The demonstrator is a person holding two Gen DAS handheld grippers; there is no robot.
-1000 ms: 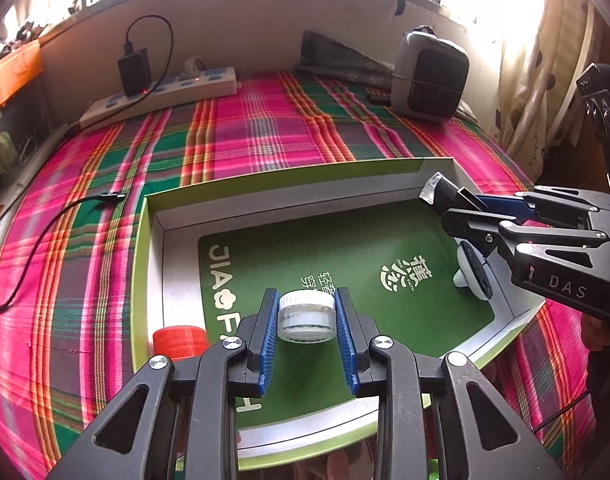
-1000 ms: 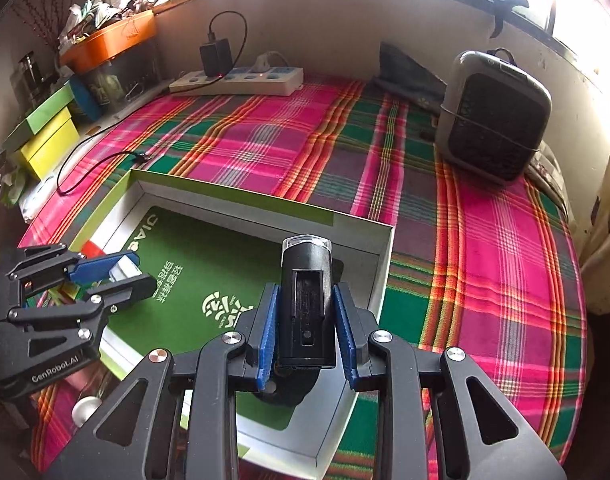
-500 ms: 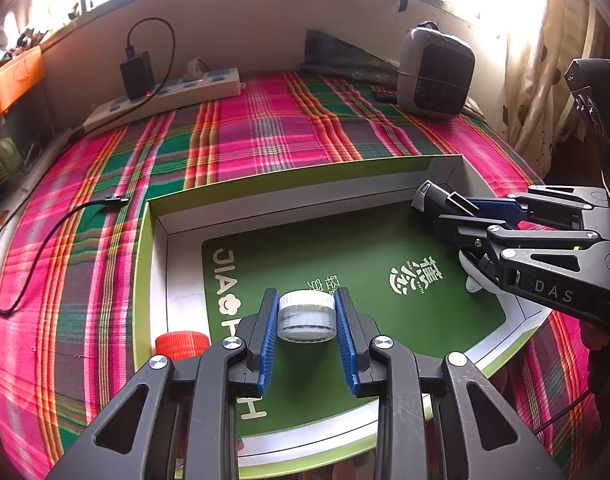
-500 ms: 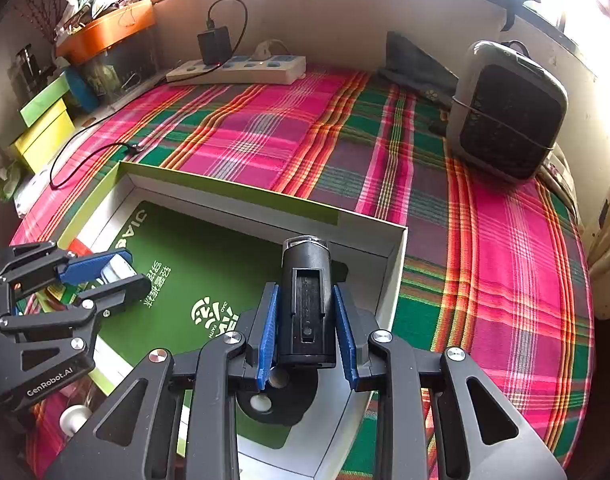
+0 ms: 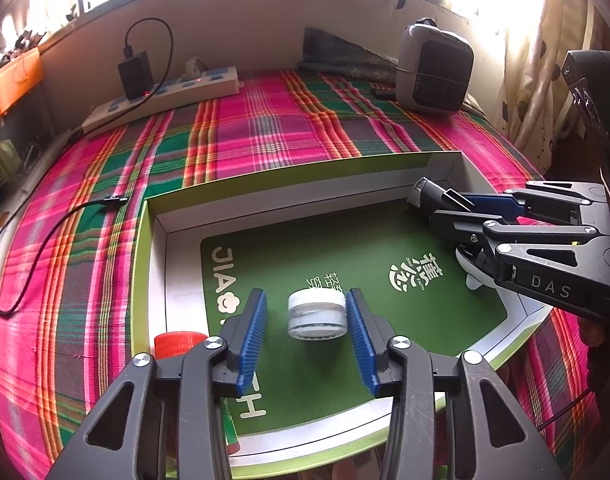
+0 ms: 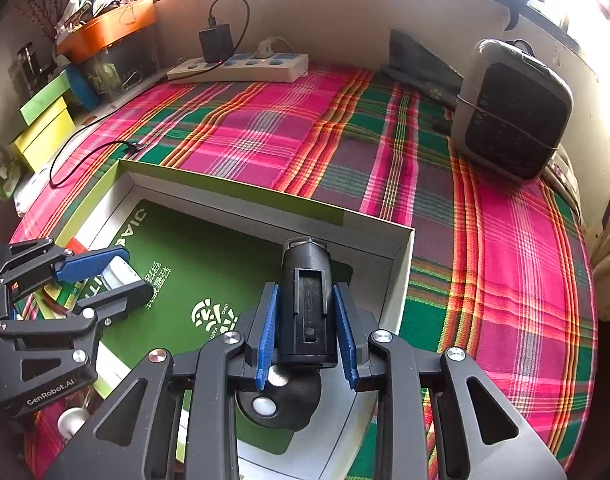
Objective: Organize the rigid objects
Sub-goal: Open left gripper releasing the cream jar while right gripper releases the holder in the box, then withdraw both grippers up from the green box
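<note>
Left tool [image 5: 307, 326] is opening its jaws; the small white jar [image 5: 316, 315] stands between the blue pads on the green floor of the shallow box [image 5: 345, 168], a clear gap at its left. Right tool [image 6: 307, 332] is clamped on a black cylindrical device [image 6: 308, 300] over the box's right corner. A red cap [image 5: 180, 343] sits beside the box on the plaid tabletop [image 5: 265, 128].
</note>
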